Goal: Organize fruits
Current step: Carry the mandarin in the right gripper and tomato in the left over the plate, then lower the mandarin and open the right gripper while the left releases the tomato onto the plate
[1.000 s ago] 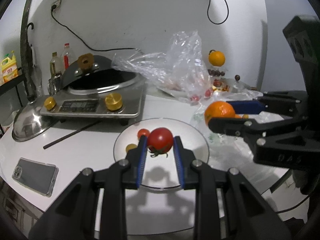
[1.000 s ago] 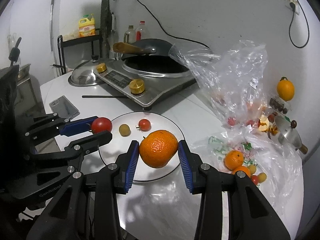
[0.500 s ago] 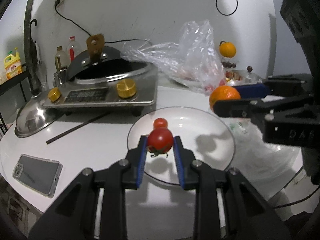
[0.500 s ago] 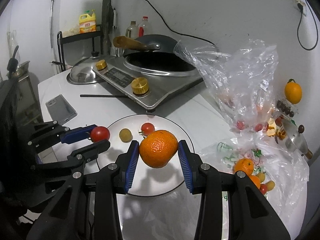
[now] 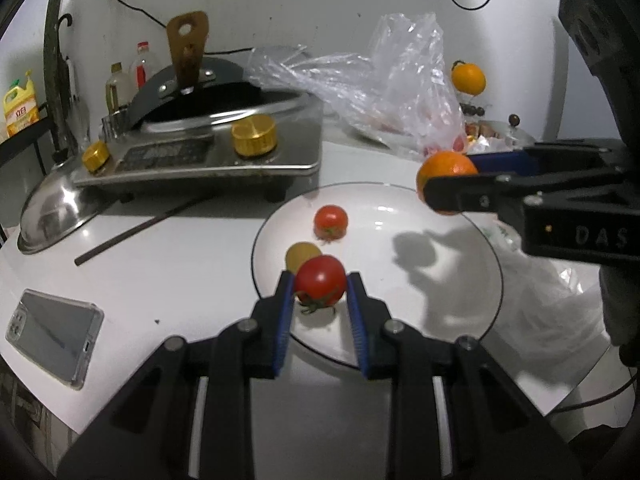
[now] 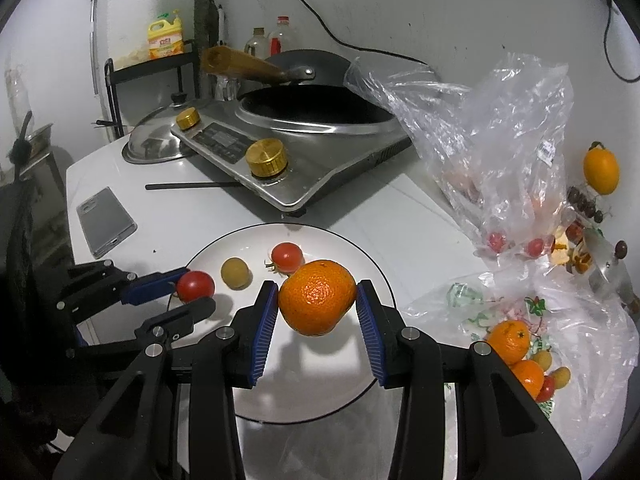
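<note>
Over the plate (image 5: 460, 344), a tomato (image 5: 320, 280) is pinched by the left gripper (image 5: 320, 292); an orange (image 6: 317, 297) is clamped by the right gripper (image 6: 317, 300).

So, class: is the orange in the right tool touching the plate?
Apart. In the left wrist view the orange in the right tool hangs above the plate, casting a separate shadow on it.

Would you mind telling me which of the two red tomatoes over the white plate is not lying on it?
The red tomato held in the left gripper; the smaller tomato rests free on the white plate.
</note>
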`<state>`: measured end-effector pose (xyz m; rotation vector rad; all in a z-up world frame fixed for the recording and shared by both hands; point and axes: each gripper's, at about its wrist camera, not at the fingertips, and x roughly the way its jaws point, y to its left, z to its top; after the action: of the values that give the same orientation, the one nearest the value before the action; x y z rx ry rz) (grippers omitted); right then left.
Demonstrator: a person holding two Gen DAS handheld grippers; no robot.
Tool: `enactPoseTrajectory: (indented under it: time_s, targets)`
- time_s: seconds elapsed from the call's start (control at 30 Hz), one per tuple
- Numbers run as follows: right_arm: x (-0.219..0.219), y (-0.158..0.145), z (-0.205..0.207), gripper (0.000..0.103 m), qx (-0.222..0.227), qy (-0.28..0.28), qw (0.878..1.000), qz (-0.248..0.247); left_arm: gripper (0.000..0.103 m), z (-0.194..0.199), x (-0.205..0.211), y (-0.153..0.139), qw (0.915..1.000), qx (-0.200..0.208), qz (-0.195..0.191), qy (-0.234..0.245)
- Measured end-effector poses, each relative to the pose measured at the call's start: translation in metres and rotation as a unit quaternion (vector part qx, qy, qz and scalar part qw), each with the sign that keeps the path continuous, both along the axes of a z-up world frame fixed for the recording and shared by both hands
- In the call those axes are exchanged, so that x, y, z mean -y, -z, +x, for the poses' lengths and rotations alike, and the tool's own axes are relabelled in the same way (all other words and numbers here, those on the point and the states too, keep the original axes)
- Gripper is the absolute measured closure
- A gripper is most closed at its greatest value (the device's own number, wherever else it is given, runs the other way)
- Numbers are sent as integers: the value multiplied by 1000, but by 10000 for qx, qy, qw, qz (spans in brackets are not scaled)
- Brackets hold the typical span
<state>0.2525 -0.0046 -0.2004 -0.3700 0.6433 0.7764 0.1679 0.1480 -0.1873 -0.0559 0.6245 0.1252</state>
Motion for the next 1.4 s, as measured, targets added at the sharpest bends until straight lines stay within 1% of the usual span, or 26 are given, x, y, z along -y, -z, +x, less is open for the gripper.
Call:
enactPoseTrajectory:
  time_s: [0.2,0.37,0.77,1.0,1.1,1.4]
  targets:
    - [-7,8,16,60,-121,-1,9999,41,76,3,-5,2,10000,-34,-61,-59]
    - [-18,16,26,60,-173,-44,9998,44,75,8,-3,4,9999,-64,-106,3]
    - [-37,36,52,60,-368,96,9993,10,75,11,-8,6,9998,-40,-205,31]
    - [-42,42,55,60,-411,108,9991,-68,74,12,-11,5,9996,-12,-269,13]
    - [-44,43,54,60,-417,114,9990,-129,71,11,-12,4,9996,10,-273,-15]
    - [-42,33,46,60,-295,149,9994,-86,69,5,-9,-2,9996,87,-254,-41]
